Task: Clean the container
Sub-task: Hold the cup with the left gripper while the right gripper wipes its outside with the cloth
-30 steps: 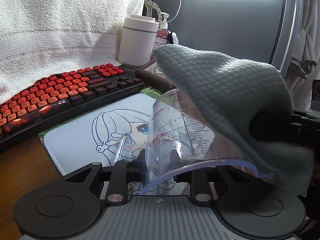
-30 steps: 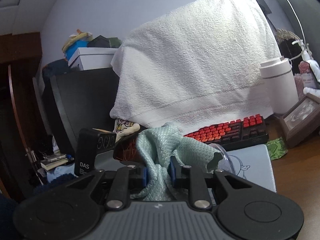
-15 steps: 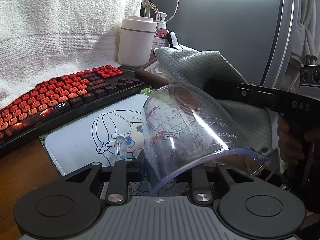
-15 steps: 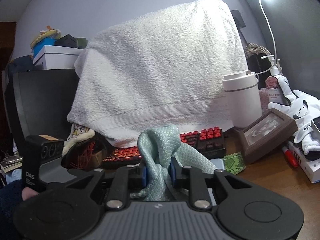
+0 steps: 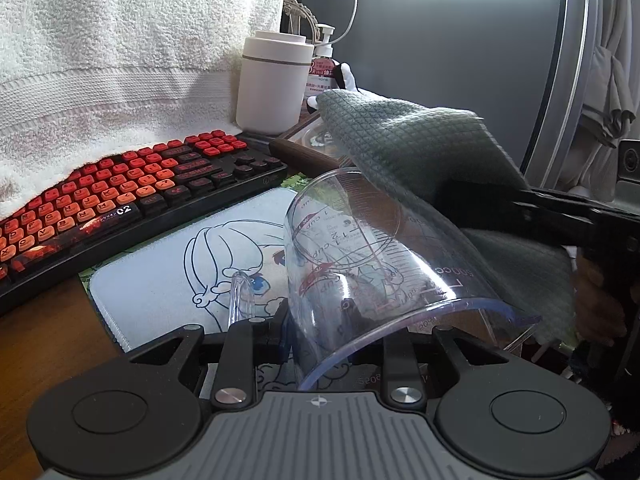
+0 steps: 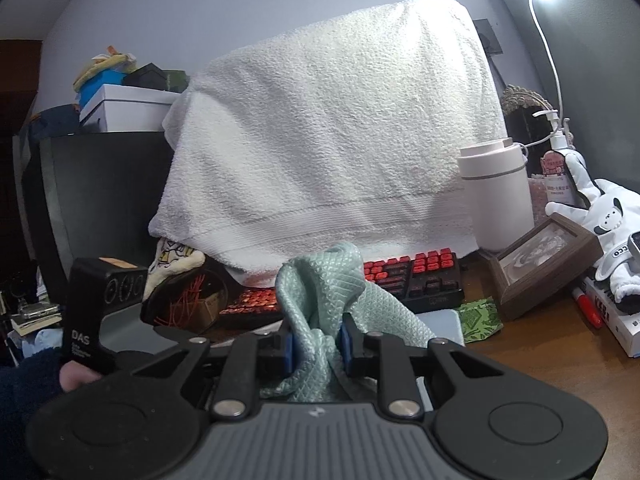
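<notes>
A white towel (image 6: 320, 132) drapes over something at the far side of the bench (image 6: 560, 360), above a red-keyed keyboard (image 5: 120, 200). Nearer, the left gripper (image 5: 320, 332) holds a clear measuring cup (image 5: 360, 264) tilted over the mouse mat (image 5: 180, 264), fingers clamped on its rim. The right gripper (image 6: 318, 344) pinches a green cloth (image 6: 320, 296), which lies against the cup's right side.

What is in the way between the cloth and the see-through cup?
Nothing visible. The grey-green waffle-weave cloth, clamped in the right gripper, already drapes against the outer wall of the clear plastic measuring cup, which the left gripper holds tilted above the cartoon mouse mat.
</notes>
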A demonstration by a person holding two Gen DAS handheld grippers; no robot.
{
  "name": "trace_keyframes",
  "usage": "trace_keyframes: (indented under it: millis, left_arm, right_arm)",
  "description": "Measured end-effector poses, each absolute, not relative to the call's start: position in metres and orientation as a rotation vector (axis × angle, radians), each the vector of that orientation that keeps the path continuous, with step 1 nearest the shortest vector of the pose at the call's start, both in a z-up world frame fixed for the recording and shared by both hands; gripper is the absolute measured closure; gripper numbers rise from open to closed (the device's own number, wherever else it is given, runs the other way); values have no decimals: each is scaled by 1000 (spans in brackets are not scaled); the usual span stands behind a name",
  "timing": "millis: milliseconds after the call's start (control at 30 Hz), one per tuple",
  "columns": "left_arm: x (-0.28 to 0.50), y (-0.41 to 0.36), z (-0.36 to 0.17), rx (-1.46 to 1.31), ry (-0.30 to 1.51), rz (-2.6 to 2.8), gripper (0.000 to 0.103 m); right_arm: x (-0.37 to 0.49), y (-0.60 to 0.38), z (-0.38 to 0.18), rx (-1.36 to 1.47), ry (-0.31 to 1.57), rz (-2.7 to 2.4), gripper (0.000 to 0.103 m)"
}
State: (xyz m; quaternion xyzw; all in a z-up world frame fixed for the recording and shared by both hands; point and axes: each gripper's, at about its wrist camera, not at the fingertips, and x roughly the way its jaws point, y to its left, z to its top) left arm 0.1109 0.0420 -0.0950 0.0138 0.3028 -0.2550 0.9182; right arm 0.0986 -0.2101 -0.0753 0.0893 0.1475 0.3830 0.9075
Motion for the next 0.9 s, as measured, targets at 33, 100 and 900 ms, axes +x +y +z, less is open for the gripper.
trace_keyframes:
  millis: [33, 100, 900]
  left_arm:
    - [111, 41, -95, 35, 621, -522, 76]
    - [111, 40, -95, 42, 618, -519, 76]
    - [120, 37, -95, 81, 609, -507, 73]
  right_arm:
    - [100, -210, -75, 183, 305, 790, 82]
    - [102, -210, -74, 179, 305, 790, 82]
    - [118, -207, -66, 126, 298, 784, 82]
